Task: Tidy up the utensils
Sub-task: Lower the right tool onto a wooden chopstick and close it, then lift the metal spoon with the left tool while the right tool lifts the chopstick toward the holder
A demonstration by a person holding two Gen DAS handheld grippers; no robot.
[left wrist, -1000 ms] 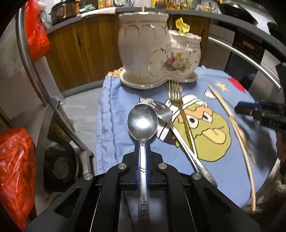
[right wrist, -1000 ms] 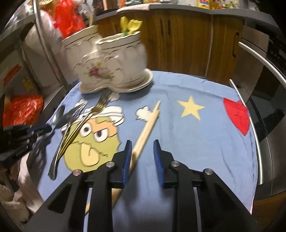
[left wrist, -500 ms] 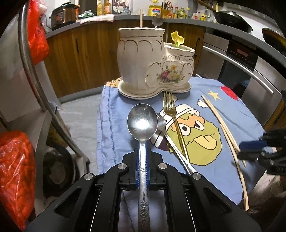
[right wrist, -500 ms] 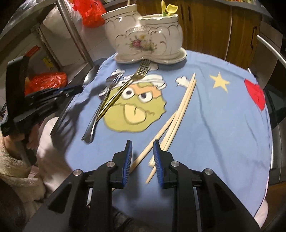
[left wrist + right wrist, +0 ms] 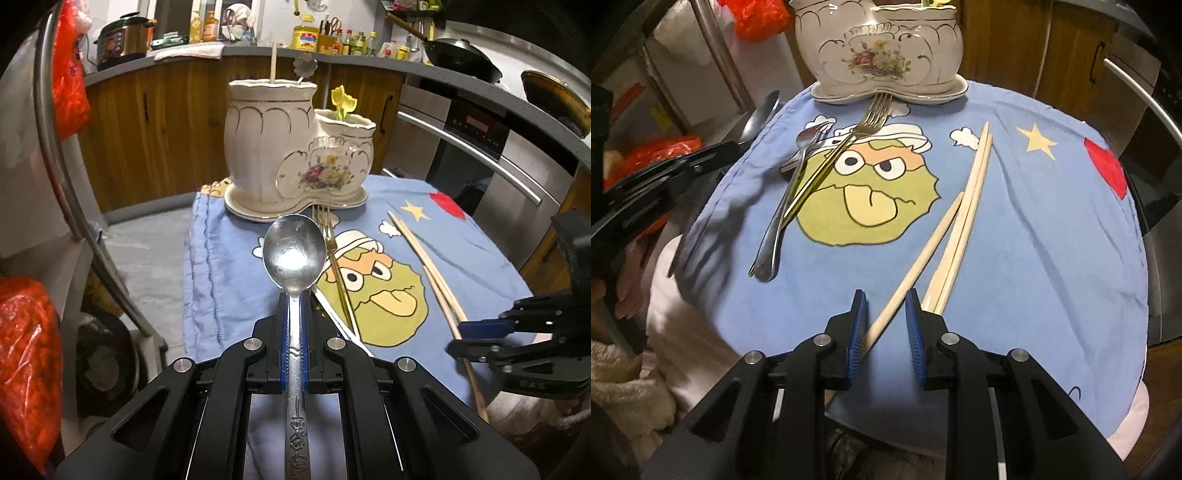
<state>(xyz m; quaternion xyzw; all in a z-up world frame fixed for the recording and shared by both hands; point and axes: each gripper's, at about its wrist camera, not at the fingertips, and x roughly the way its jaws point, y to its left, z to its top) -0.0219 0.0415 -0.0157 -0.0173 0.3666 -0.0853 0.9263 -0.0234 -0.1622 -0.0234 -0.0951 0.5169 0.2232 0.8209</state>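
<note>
left wrist view. left gripper [image 5: 294, 325] clamped tight on a silver spoon [image 5: 294, 254], blue pads pressed to both sides of the neck. bowl bright, scuffed, glare spot at centre; embossed pattern low on the handle. handle end cut off at bottom edge. long axis straight ahead, bowl forward and up, aimed at the ceramic holder [image 5: 295, 147] on the blue cloth [image 5: 221, 266]. held above the cloth, clear of it. gold fork [image 5: 332, 254] flat behind the bowl, tines toward the holder, partly hidden. another utensil under the spoon, mostly hidden. chopsticks [image 5: 424, 258] lying to the right. right gripper [image 5: 476, 336] at right edge, side-on.

right wrist view. right gripper [image 5: 882, 321] partly open, nothing clamped; one chopstick [image 5: 923, 254] running between the pads, contact hard to tell, near end hidden under the fingers. two more chopsticks [image 5: 971, 199] just beside, tips away toward the holder [image 5: 882, 55]. gold fork [image 5: 846, 147] crossing a silver utensil [image 5: 786, 206], both diagonal. spoon bowl [image 5: 761, 114] at left past the cloth edge, blurred.
</note>
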